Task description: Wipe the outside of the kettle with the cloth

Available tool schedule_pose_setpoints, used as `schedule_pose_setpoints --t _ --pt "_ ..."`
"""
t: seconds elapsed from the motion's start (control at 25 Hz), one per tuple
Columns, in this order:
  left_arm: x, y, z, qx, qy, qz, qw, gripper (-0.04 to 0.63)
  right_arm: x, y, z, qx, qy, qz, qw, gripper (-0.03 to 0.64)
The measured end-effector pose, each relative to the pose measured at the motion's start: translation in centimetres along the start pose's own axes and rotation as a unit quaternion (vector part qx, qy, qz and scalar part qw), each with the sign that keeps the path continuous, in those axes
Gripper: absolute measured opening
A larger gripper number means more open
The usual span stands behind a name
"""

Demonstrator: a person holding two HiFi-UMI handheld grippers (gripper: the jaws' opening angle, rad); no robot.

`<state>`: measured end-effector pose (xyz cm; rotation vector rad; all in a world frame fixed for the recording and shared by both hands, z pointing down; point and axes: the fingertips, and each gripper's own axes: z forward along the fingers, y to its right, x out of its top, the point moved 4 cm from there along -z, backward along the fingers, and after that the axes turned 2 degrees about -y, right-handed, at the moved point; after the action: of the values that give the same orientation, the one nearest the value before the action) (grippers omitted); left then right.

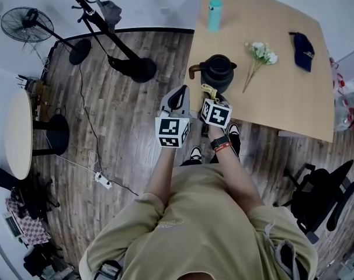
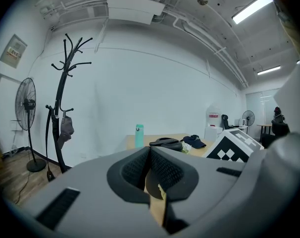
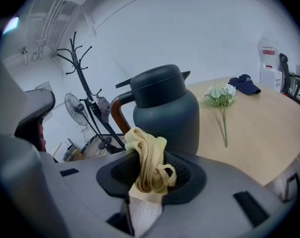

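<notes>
Wooden table [image 1: 282, 92] ahead carries the kettle [image 1: 218, 72] near its front edge, just beyond my right gripper [image 3: 150, 181], clenched on the cloth [image 3: 147, 152] and nearer than my left gripper [image 2: 151, 175], closed empty.

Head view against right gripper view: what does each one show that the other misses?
Only the head view shows the teal bottle, the person's shoes and the round side table. Only the right gripper view shows that the right gripper has its jaws shut on the yellow cloth. Both show the kettle, flowers, cap, coat stand and fan.
</notes>
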<state>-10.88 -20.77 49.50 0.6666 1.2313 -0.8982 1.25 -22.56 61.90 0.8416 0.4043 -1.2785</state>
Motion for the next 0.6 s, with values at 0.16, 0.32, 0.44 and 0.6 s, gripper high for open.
schedule_pose_setpoints --t 0.16,0.32,0.44,0.6 --pt "0.0 0.6 0.4 -0.005 0.000 0.002 1.0000 0.021 0.0 0.6 -0.3 0.000 0.002 -0.002 1.000 0.146" --pt "-0.1 1.2 0.5 -0.010 -0.001 0.003 0.9999 0.021 0.0 1.3 -0.9 -0.004 0.006 -0.008 1.000 0.146" --pt "0.0 1.9 0.7 -0.012 -0.001 0.004 0.9999 0.021 -0.1 2.1 -1.4 -0.009 0.008 -0.008 1.000 0.144" --pt "-0.1 2.6 1.2 -0.020 -0.002 0.006 0.9998 0.021 0.1 3.1 -1.8 -0.021 0.010 -0.001 1.000 0.144"
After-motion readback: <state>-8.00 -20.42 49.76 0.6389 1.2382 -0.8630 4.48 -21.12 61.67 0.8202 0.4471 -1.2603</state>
